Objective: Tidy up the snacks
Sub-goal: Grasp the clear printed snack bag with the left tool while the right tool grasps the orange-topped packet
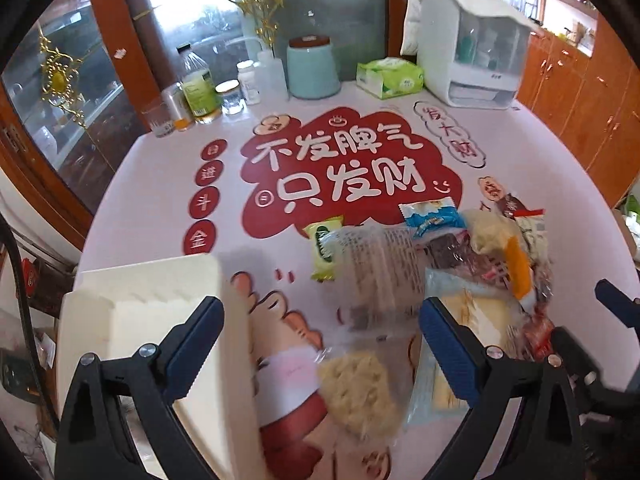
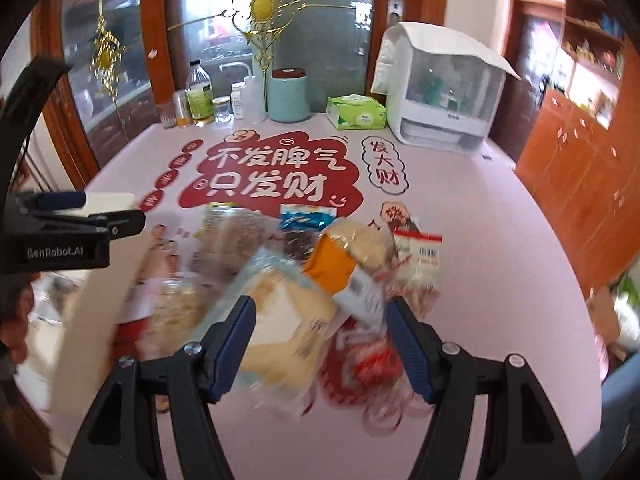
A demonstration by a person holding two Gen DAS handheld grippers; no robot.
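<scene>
**Both tongs apart over snack pile**

Snack pile (image 2: 320, 264) sits near-centre on the pink counter (image 2: 480, 208), partly over the red printed graphic. Left tongs (image 1: 320, 344) spread wide, nothing gripped; its left finger is over the cream box (image 1: 160, 312) at near-left, a blurred clear noodle pack (image 1: 360, 392) between the fingers. Right tongs (image 2: 320, 344) also apart, straddling a pale-blue bread pack (image 2: 280, 320) and red wrapper (image 2: 368, 364); contact unclear. Far edge: teal jar (image 2: 289, 96), tissue pack (image 2: 356, 112), white dispenser box (image 2: 444, 96), bottles (image 2: 200, 96).
</scene>
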